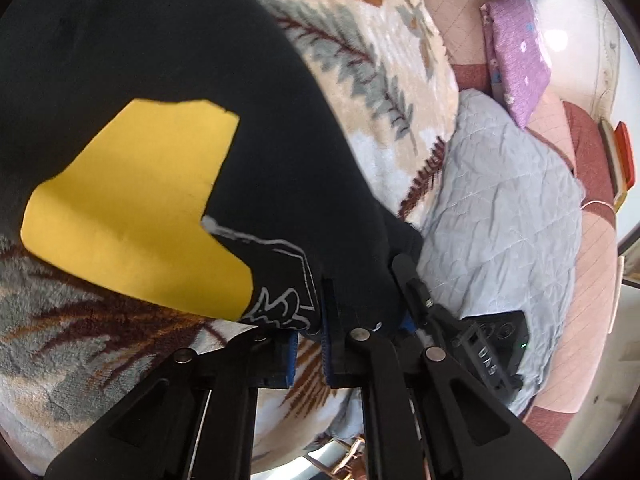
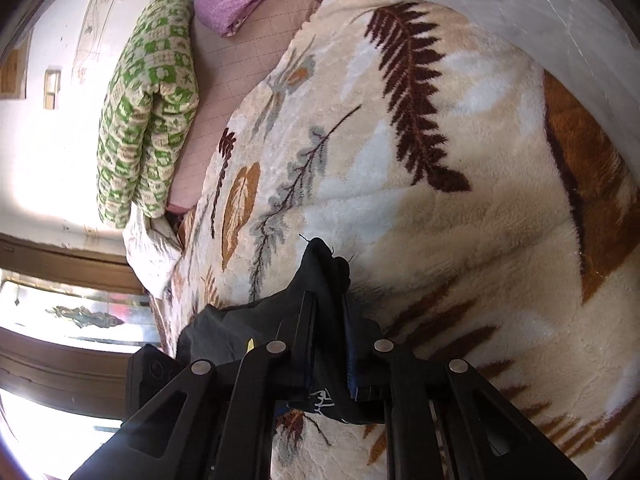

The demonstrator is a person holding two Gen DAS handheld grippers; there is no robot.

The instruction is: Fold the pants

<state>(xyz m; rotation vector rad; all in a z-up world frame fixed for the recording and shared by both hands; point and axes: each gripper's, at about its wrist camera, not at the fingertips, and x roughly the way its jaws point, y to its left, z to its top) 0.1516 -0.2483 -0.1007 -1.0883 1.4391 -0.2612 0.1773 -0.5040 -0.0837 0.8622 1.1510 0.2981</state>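
The pants [image 1: 168,52] are black with a large yellow patch [image 1: 132,208] and white line print; they spread over the leaf-patterned fleece blanket [image 1: 368,52] in the left wrist view. My left gripper [image 1: 308,312] is shut on the pants' near edge by the white print. The right gripper shows beside it at lower right [image 1: 408,276], also on the black cloth. In the right wrist view my right gripper [image 2: 326,276] is shut on a bunched black corner of the pants [image 2: 320,256], held just above the blanket [image 2: 460,240].
A light blue quilted pad [image 1: 500,200] lies right of the pants. A purple folded cloth [image 1: 516,52] and a green patterned quilt [image 2: 144,120] lie at the bed's far side on a pink sheet [image 2: 236,56]. A wall and window frame [image 2: 60,264] are at the left.
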